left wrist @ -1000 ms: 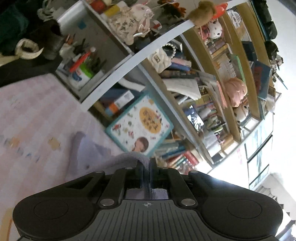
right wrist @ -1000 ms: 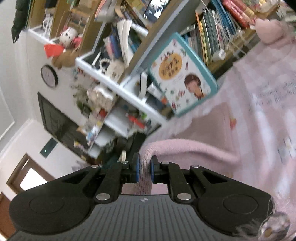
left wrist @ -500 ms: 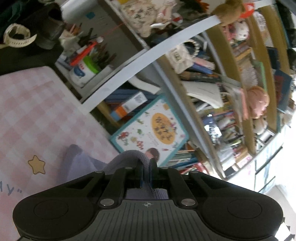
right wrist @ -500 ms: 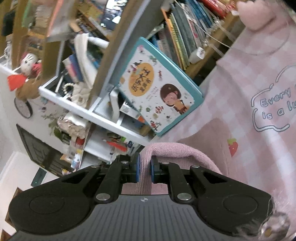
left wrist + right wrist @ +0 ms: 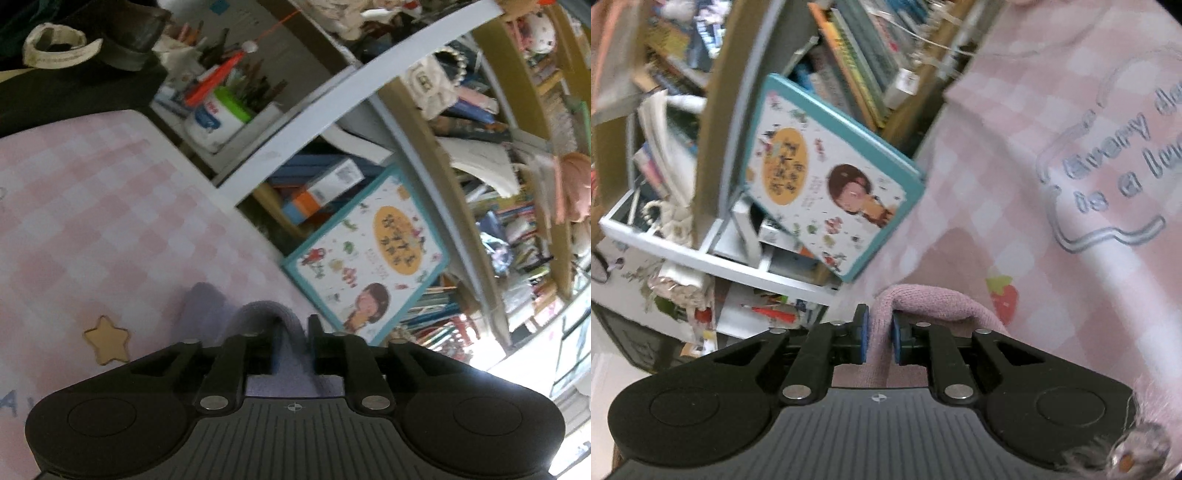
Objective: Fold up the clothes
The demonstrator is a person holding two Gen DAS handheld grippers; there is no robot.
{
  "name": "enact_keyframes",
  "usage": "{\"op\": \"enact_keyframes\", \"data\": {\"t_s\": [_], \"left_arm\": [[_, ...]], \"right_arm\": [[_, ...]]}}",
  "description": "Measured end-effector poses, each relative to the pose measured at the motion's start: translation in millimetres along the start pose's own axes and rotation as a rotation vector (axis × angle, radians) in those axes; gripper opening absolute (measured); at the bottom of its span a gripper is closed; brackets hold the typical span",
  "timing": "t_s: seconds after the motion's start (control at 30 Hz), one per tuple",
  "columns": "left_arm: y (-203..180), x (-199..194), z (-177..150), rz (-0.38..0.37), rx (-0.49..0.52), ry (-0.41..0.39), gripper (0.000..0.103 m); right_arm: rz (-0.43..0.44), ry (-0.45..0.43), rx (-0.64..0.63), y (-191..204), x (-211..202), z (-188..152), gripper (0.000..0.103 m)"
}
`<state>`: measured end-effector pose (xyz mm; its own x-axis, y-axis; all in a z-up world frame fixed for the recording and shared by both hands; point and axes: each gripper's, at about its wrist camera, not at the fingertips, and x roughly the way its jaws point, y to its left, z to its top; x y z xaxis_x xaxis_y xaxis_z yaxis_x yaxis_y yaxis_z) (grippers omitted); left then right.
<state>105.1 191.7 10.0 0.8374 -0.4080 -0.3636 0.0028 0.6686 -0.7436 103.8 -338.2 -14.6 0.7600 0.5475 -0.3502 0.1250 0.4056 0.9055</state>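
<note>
A knit garment lies bunched on the pink checked bedspread. In the left wrist view a fold of the garment looks lilac and arches up between the fingers of my left gripper. Those jaws are opening, with a clear gap at the left pad. In the right wrist view the garment is pink. A ridge of it stands between the blue pads of my right gripper. These jaws are opening a little too, but the cloth still fills the gap. Both grippers hover low over the bedspread.
A teal-edged picture book leans against a crowded bookshelf just past the bed's edge. A white shelf board holds pens and a tub. A fluffy trim shows at the lower right.
Both grippers came down toward the bedspread with the cloth. The left jaws have parted clearly and the right jaws slightly. The right view has rolled.
</note>
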Motion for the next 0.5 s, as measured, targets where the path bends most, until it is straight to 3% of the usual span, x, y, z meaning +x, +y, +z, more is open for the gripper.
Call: {"op": "enact_keyframes", "data": {"t_s": [0.03, 0.07, 0.13, 0.17, 0.33, 0.5], "left_arm": [[1, -2, 1, 0.021, 0.000, -0.005, 0.049], [1, -8, 1, 0.038, 0.011, -0.020, 0.053], [1, -20, 2, 0.045, 0.052, -0.047, 0.056], [0, -25, 2, 0.051, 0.078, -0.050, 0.056], [-8, -33, -14, 0.138, 0.226, 0.003, 0.056], [-17, -18, -37, 0.227, 0.378, 0.110, 0.060]], "right_arm": [[-0.010, 0.002, 0.002, -2, -1, 0, 0.024], [-0.014, -0.004, -0.012, -1, -4, 0, 0.027], [-0.034, -0.038, -0.060, 4, -14, 1, 0.049], [-0.048, -0.060, -0.084, 6, -20, 2, 0.053], [-0.143, -0.091, -0.274, 18, -36, -5, 0.054], [-0.270, -0.001, -0.525, 22, -28, -35, 0.055]]}}
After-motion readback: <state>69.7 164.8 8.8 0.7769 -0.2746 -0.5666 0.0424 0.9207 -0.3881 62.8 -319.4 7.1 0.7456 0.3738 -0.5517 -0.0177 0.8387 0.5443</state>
